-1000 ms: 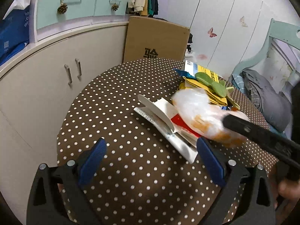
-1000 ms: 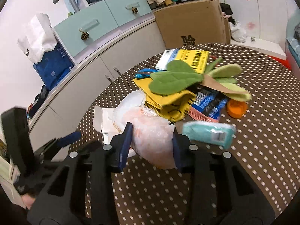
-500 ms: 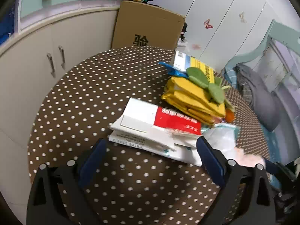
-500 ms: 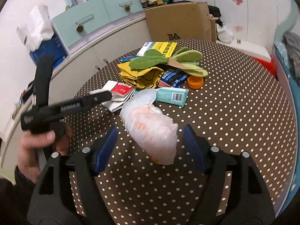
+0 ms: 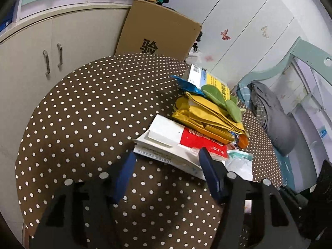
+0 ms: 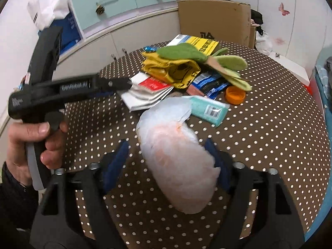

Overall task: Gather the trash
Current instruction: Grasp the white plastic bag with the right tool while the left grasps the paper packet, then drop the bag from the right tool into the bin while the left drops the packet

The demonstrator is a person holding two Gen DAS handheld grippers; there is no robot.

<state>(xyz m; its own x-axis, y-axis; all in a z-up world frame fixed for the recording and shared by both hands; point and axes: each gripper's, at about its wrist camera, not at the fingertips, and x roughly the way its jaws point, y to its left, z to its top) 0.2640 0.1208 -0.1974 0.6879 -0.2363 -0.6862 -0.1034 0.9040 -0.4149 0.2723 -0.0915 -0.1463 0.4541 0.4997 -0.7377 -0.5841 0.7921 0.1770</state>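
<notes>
Crumpled translucent plastic bag (image 6: 176, 161) with orange stains, between spread right tongs (image 6: 168, 157), left tongs (image 5: 166, 166) spread

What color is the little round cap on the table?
The cap is orange, clearest in the right wrist view.

Plastic bag (image 6: 178, 161) motion-blurred, contents unreadable, its lower end hidden behind right gripper (image 6: 168, 159) frame; in left view bag (image 5: 238, 166) mostly hidden behind left gripper (image 5: 166, 172); booklet (image 5: 176, 145) near edge covered by one blue pad; orange cap (image 5: 242, 142) half hidden behind yellow cloth (image 5: 207, 116); print on teal packet (image 6: 209, 109) too blurred to read
</notes>
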